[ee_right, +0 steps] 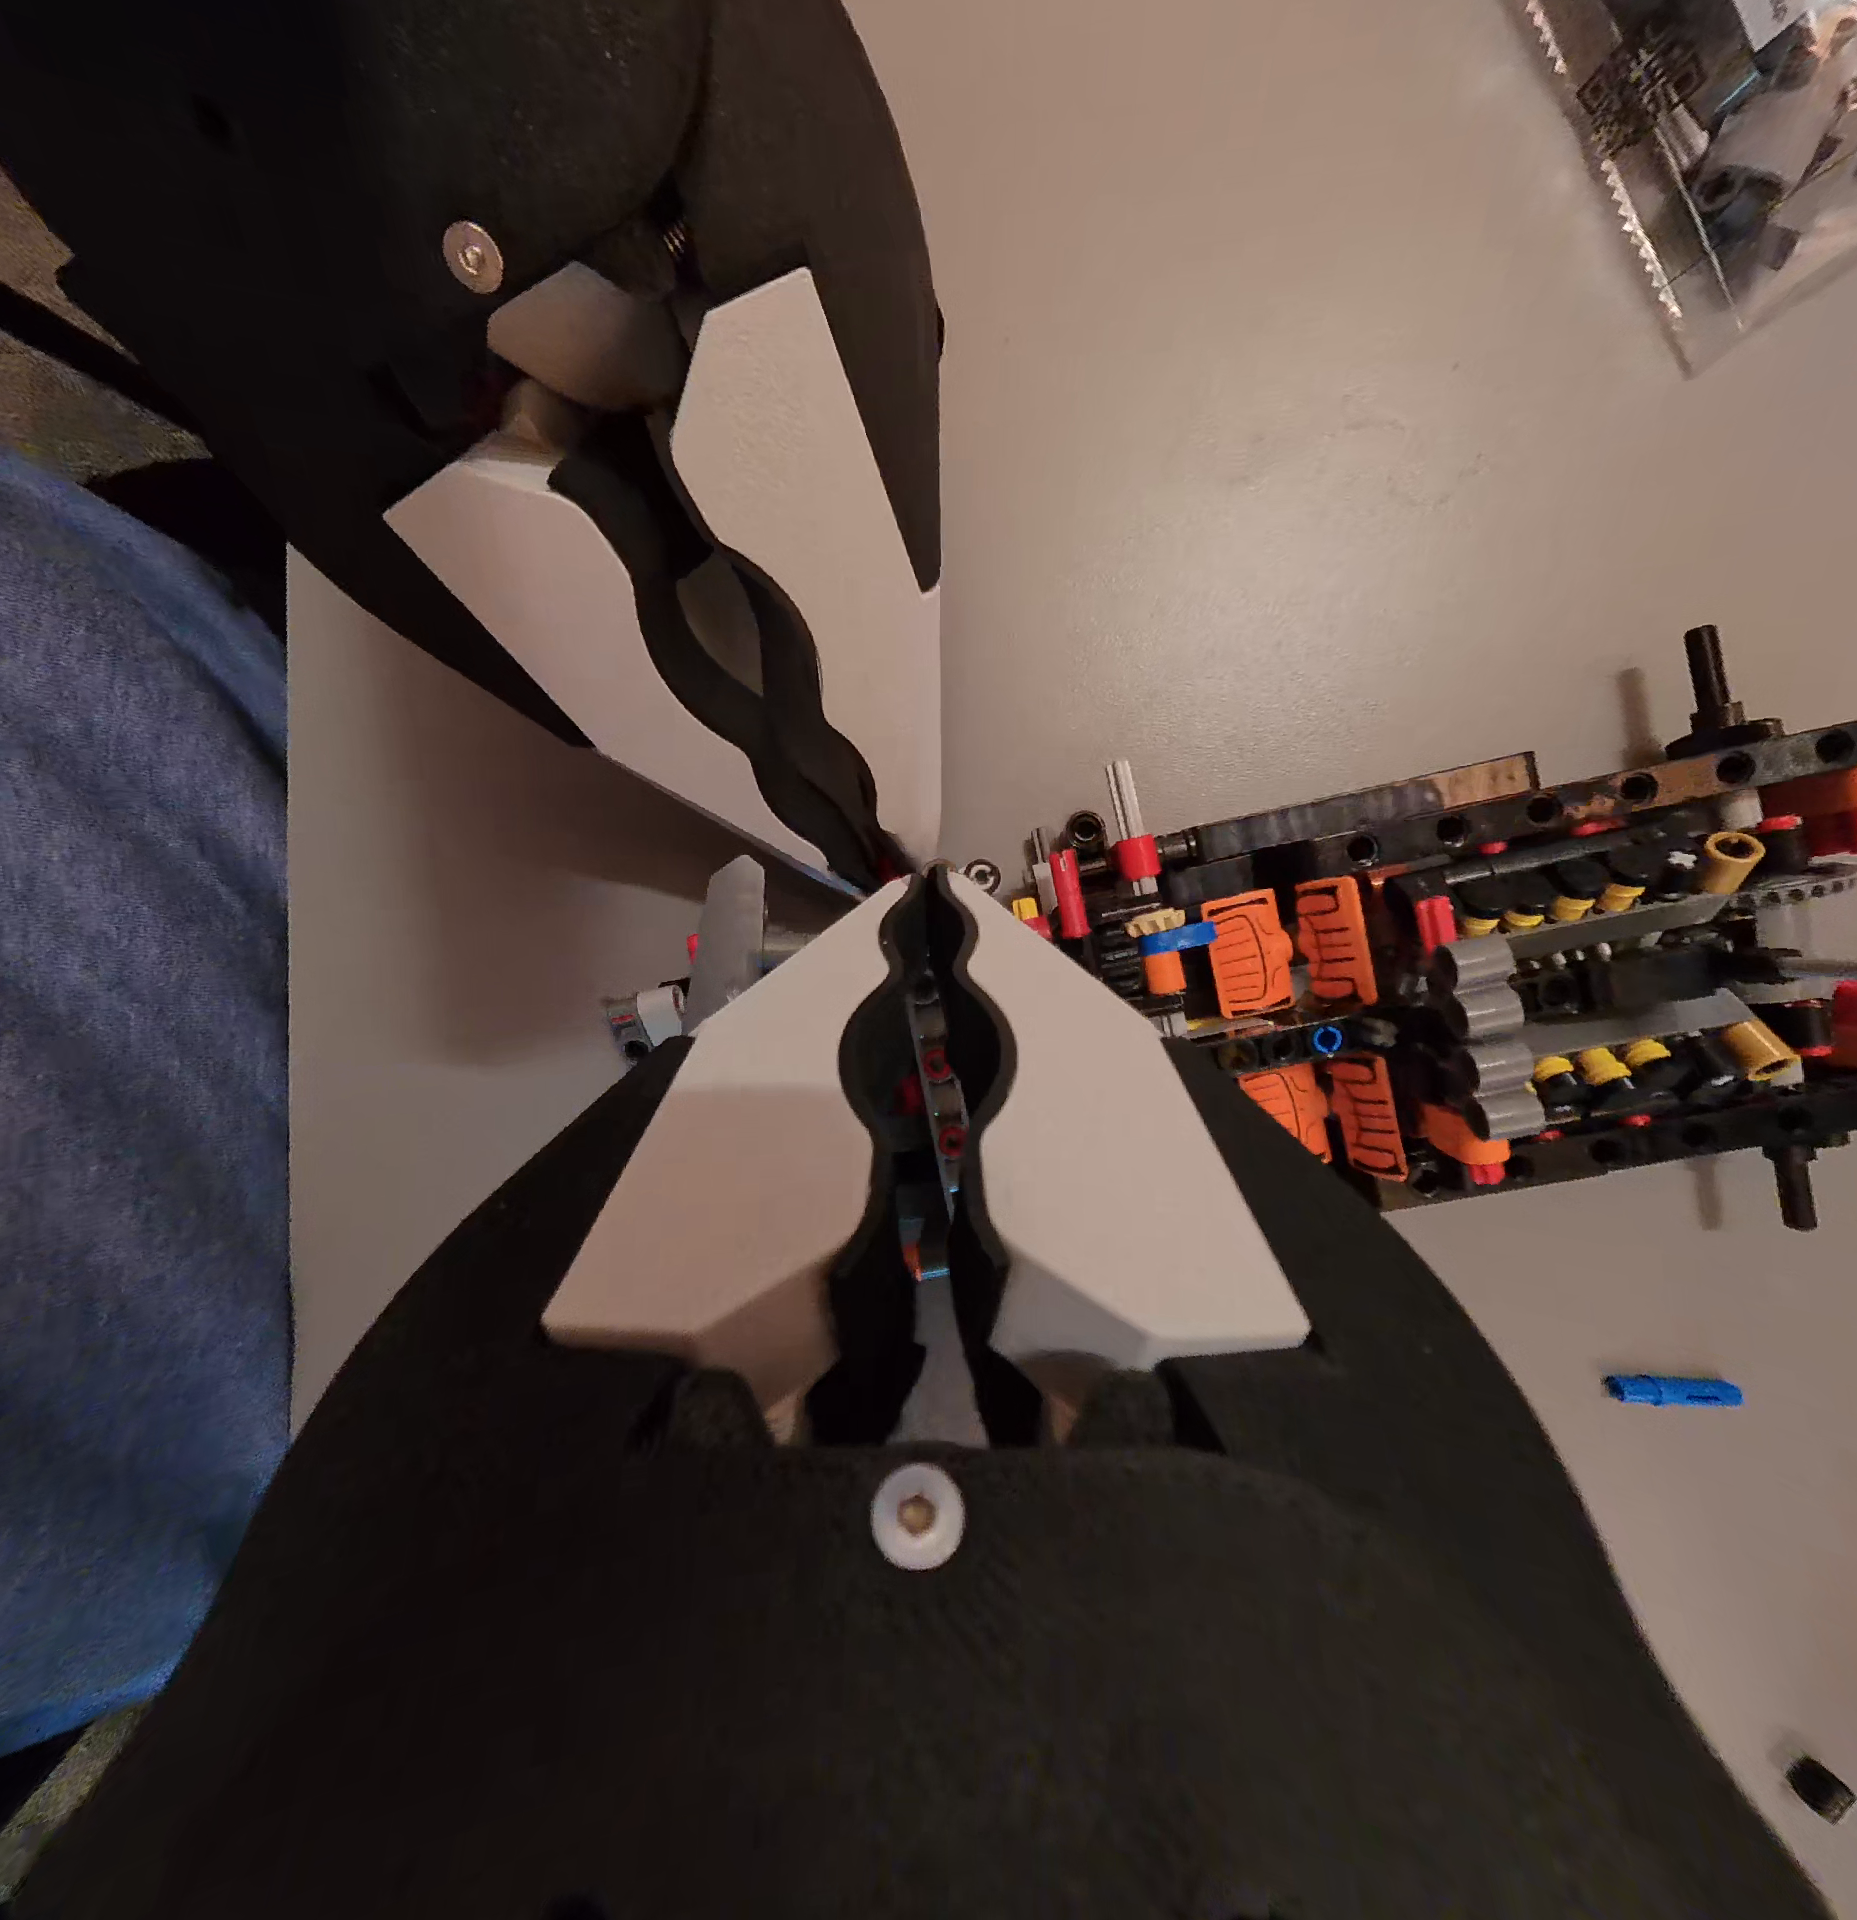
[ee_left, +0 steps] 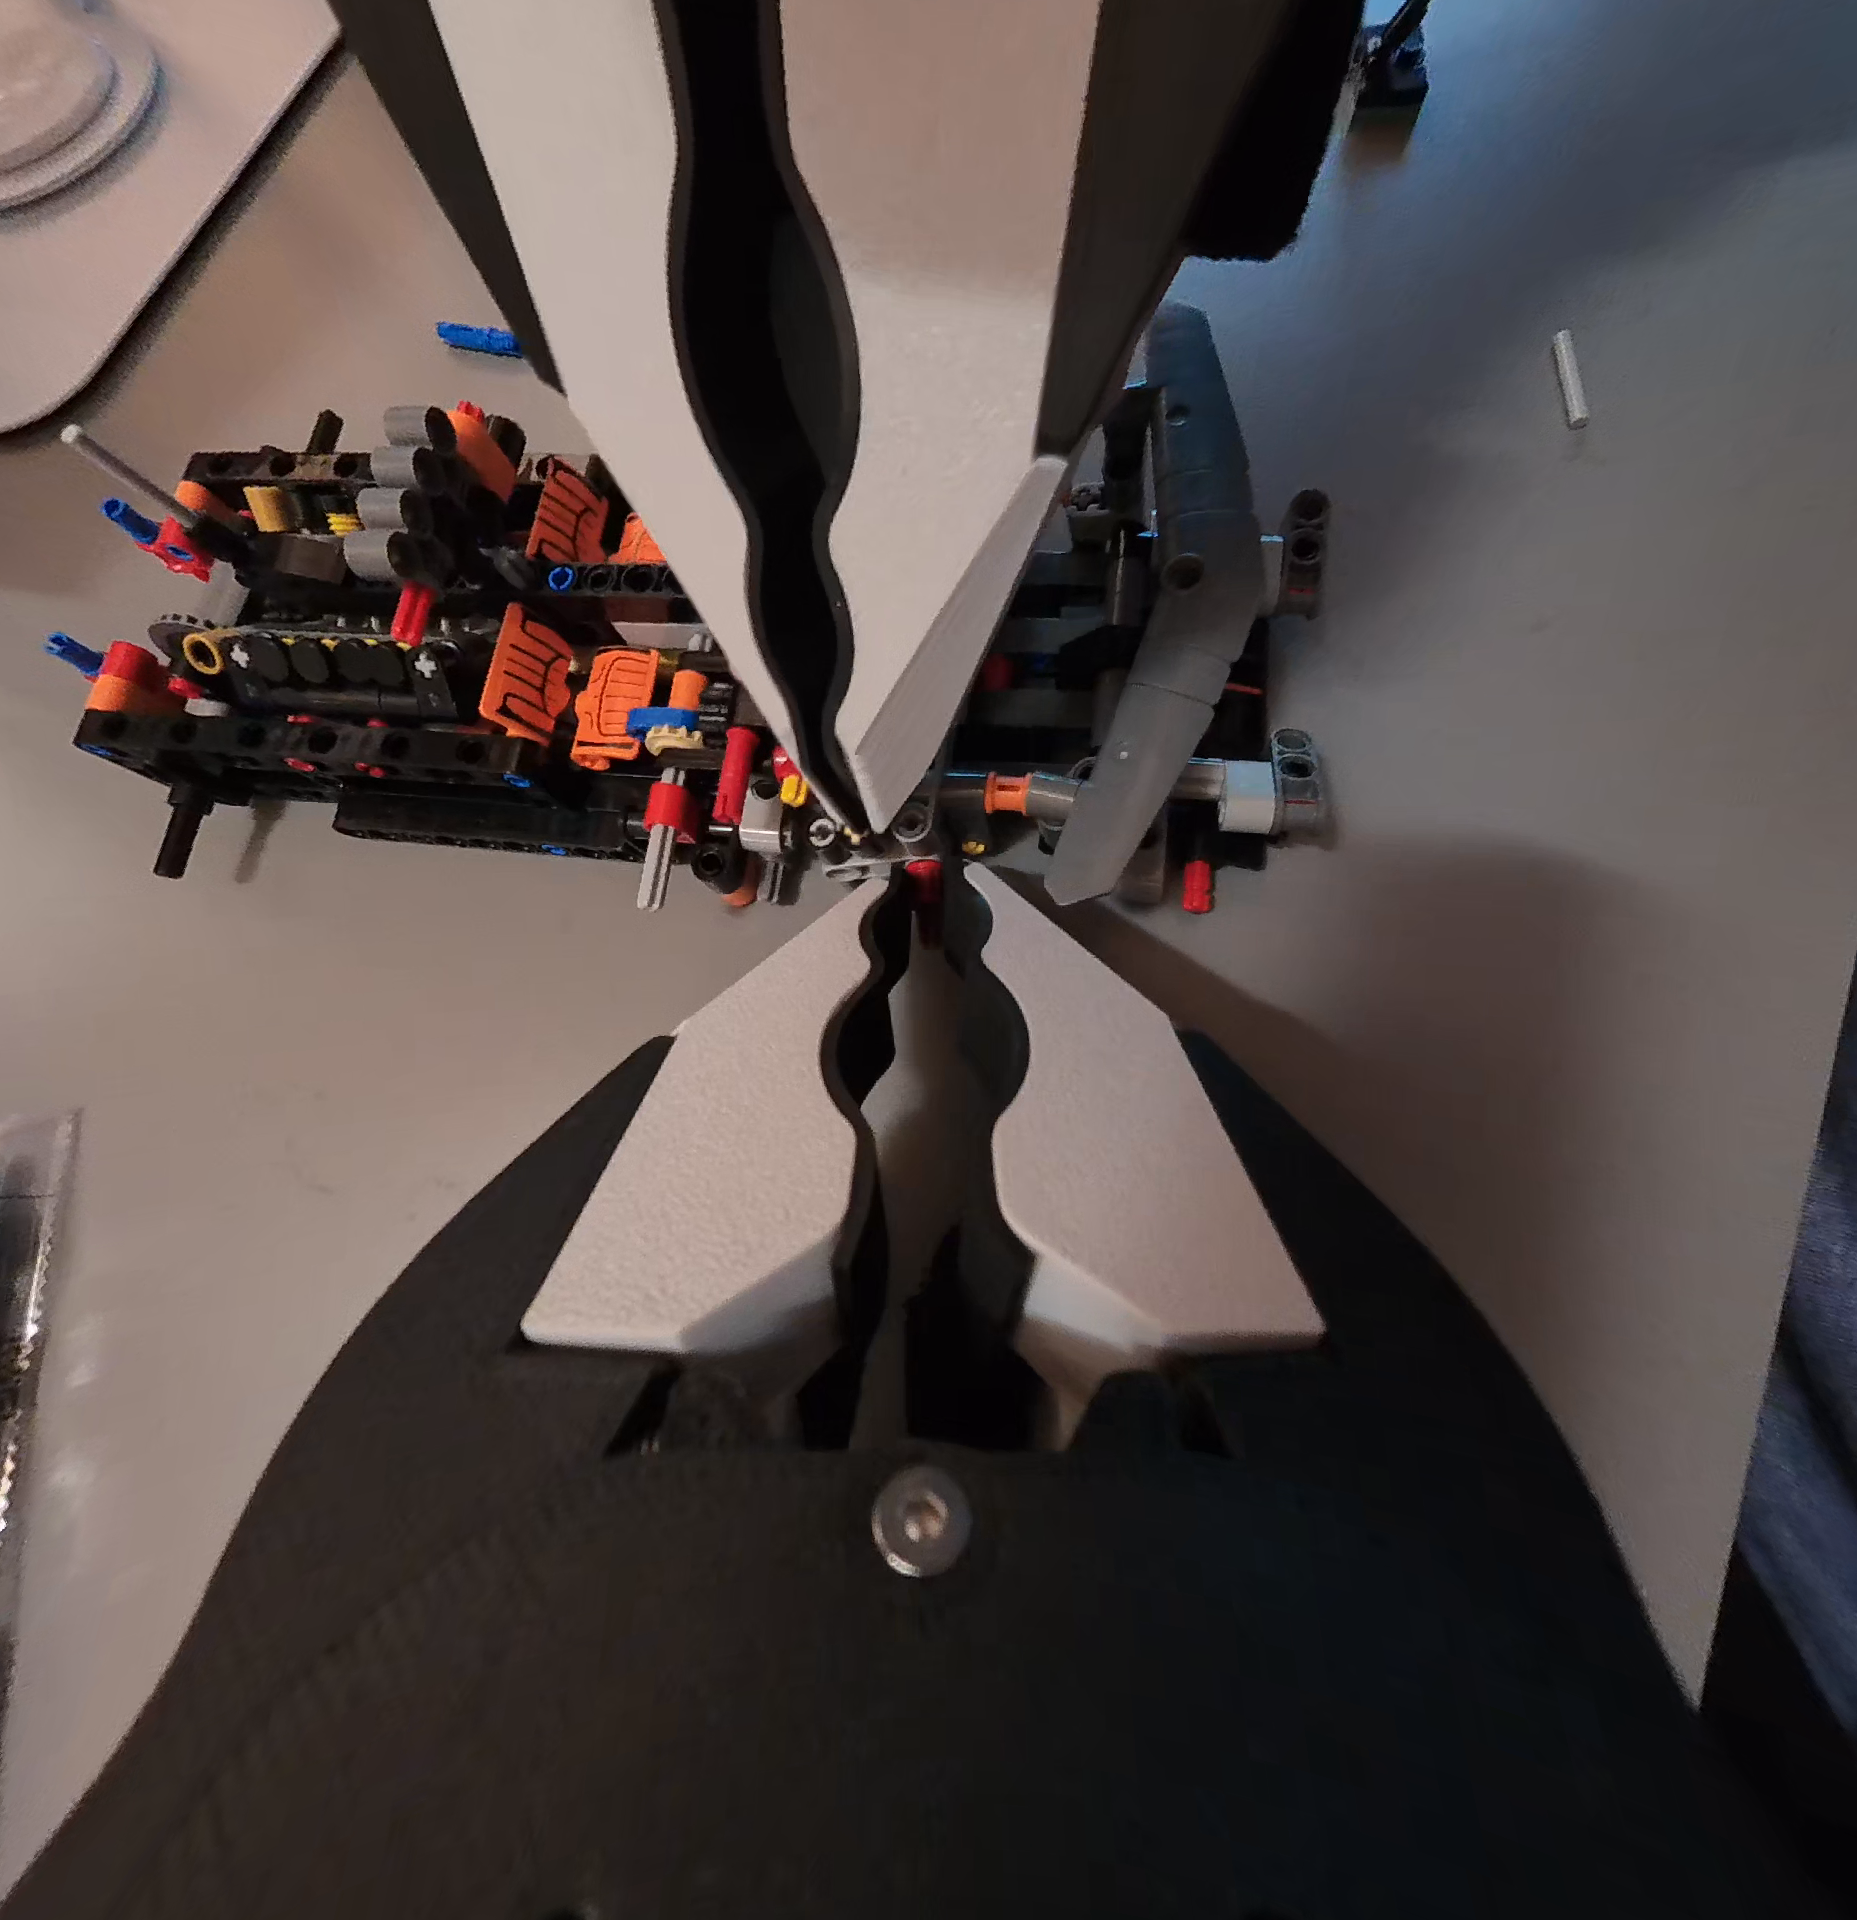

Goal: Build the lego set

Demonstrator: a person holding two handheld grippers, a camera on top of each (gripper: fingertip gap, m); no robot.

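Model: partly built black, orange and grey lego chassis of beams, pins and axles [ee_left: 612, 665], lying flat on the pale table [ee_left: 1526, 831]; centre of the left wrist view, right of centre in the right wrist view [ee_right: 1423, 997].
Long axis: runs left to right across both views; the end with the curved dark grey panel [ee_left: 1184, 582] lies right of centre in the left wrist view.
Red pin: short red peg [ee_left: 922, 902] at the near edge of the model, lying between the tips of the left gripper.
Left gripper: white-fingered tongs with black wavy pads [ee_left: 929, 883], clenched on the red pin at the model's near edge; seen from the right wrist view entering from the upper left [ee_right: 882, 862].
Right gripper: matching tongs [ee_right: 932, 883], closed on a thin grey pin-studded beam [ee_right: 939, 1091] standing edge-on between the pads; in the left wrist view it comes down from the top [ee_left: 867, 821].
Key relation: both tip pairs meet at one spot on the model's edge, nearly touching; neither is nearer. The pin likely must be pressed along its own length into the model.
Surroundings: loose blue pin [ee_right: 1672, 1390], small grey axle [ee_left: 1570, 379], clear bag of parts [ee_right: 1734, 156], small black piece [ee_right: 1823, 1789].
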